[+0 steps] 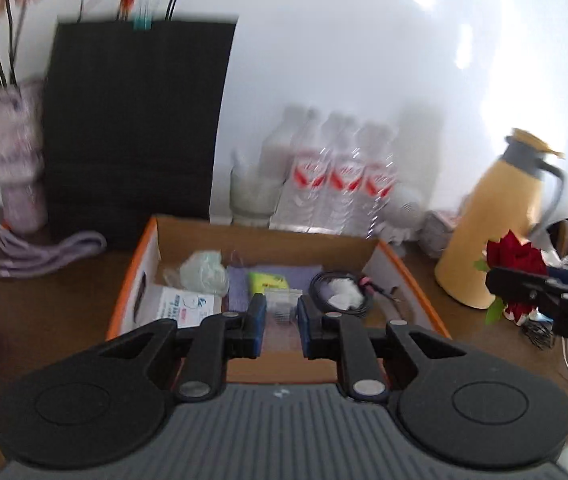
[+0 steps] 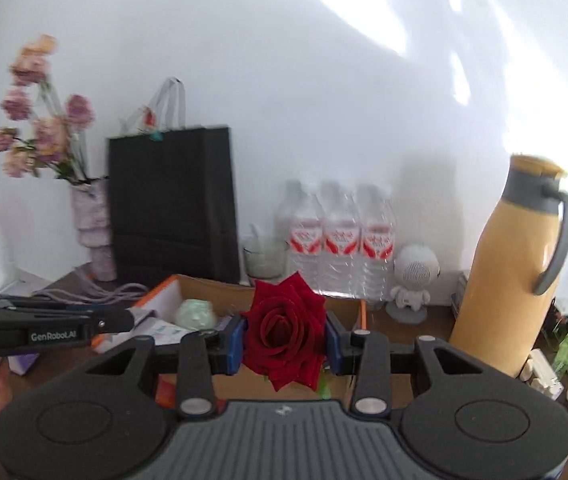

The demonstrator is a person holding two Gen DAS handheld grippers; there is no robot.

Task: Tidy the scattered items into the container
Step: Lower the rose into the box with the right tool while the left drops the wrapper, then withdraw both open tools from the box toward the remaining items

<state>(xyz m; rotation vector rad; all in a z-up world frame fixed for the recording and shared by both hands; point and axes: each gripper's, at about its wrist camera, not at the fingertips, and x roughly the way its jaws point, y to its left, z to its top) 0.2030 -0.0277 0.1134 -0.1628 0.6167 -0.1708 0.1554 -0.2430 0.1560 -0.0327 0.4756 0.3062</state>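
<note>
An open cardboard box [image 1: 261, 234] with orange edges stands on the brown table and holds several items: a green wad, a yellow packet, a small clear zip bag [image 1: 282, 300], a black cable coil. My left gripper [image 1: 279, 316] hovers over the box's near side, jaws a little apart, with the clear bag lying in the box between and below them, apparently not gripped. My right gripper [image 2: 286, 340] is shut on a red rose [image 2: 286, 330] and holds it up right of the box [image 2: 211, 284]. The rose also shows in the left wrist view [image 1: 514, 254].
A yellow thermos [image 2: 508, 280], water bottles [image 2: 338, 240], a glass, a white figurine [image 2: 414, 276] and a black paper bag [image 2: 171, 204] stand behind the box. A vase of pink flowers [image 2: 91, 224] and purple cords sit at left. Small white items lie at far right [image 2: 564, 356].
</note>
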